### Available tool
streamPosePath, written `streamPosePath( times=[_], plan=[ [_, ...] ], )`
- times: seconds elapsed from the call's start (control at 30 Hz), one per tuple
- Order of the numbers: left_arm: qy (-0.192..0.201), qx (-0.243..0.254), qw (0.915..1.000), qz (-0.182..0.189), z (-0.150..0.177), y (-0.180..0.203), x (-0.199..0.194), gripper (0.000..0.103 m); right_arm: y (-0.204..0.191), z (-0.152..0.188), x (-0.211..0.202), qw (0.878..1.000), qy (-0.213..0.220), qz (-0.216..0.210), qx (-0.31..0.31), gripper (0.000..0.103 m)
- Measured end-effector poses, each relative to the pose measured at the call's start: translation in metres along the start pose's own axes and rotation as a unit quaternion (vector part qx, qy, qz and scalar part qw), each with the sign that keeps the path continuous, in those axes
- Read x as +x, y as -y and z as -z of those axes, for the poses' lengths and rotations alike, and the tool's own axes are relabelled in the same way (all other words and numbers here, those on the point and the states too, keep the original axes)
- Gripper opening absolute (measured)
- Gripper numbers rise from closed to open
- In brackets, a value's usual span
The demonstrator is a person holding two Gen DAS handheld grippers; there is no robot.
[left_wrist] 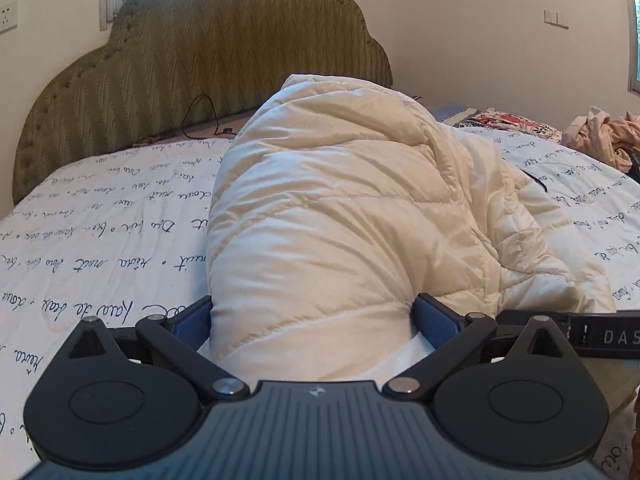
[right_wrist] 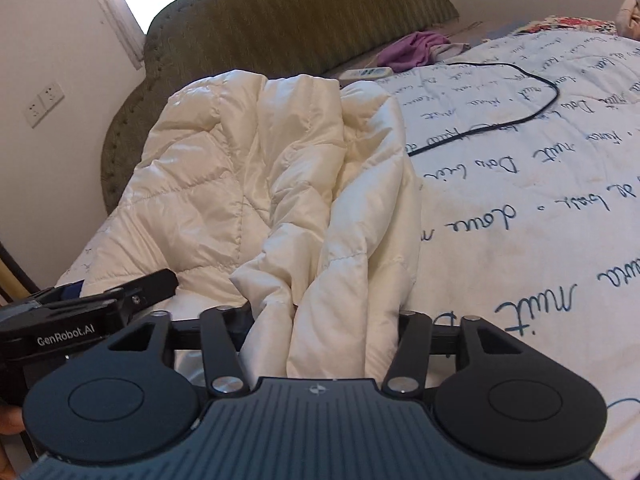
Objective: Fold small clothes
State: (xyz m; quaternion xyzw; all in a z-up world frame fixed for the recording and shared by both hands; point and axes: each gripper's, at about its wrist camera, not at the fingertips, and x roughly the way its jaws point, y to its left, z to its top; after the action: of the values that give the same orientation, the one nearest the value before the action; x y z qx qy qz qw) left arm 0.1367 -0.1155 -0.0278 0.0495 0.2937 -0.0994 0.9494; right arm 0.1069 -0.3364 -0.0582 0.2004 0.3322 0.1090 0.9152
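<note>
Item: cream quilted jacket, on the bed, near the headboard.
Left hand-held gripper: pinching a thick puffed fold.
Right hand-held gripper: pinching bunched fabric at the near edge.
Orientation: long axis appears to run from the grippers toward the headboard; collar end cannot be told.
Handling: likely keep both grips level, tension even, and lay the fold flat, pressing out the air.
</note>
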Motion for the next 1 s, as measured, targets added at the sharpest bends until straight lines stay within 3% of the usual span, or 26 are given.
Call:
streamPosePath(
  times=[0.07, 0.1, 0.3, 0.37, 0.47, 0.57, 0.67, 0.73, 1.0],
  plan=[
    [0.003, 0.003, 1.0, -0.003, 0.002, 0.0, -0.006, 0.103, 0.0, 0.004, -0.008, 1.0, 0.004, 0.017, 0.001, 0.078],
    [0.007, 0.006, 0.9999, -0.007, 0.004, 0.0, -0.01, 0.103, 0.0, 0.008, -0.014, 1.0, 0.01, 0.025, -0.001, 0.08],
    [0.017, 0.004, 0.9996, -0.024, 0.011, 0.004, -0.027, 0.103, -0.021, 0.03, -0.071, 0.988, 0.105, 0.092, -0.06, 0.082],
    [0.018, 0.0, 0.9995, -0.026, 0.013, 0.004, -0.031, 0.103, -0.031, 0.036, -0.082, 0.984, 0.12, 0.09, -0.095, 0.082],
    [0.019, -0.006, 0.9994, -0.03, 0.016, 0.005, -0.036, 0.103, -0.042, 0.037, -0.077, 0.981, 0.105, 0.077, -0.141, 0.073],
    [0.015, -0.011, 0.9995, -0.026, 0.019, 0.005, -0.043, 0.103, -0.044, 0.04, -0.053, 0.974, 0.061, 0.148, -0.16, 0.073],
    [0.017, -0.004, 0.9995, -0.027, 0.025, 0.004, -0.051, 0.103, -0.041, 0.042, -0.059, 0.98, 0.068, 0.138, -0.126, 0.072],
    [0.017, -0.002, 0.9994, -0.03, 0.028, 0.004, -0.055, 0.103, -0.05, 0.045, -0.067, 0.977, 0.082, 0.137, -0.141, 0.072],
    [0.003, -0.032, 0.9993, -0.02, 0.043, 0.003, -0.068, 0.103, -0.064, 0.061, -0.063, 0.979, 0.048, 0.126, -0.151, 0.09]
  ],
)
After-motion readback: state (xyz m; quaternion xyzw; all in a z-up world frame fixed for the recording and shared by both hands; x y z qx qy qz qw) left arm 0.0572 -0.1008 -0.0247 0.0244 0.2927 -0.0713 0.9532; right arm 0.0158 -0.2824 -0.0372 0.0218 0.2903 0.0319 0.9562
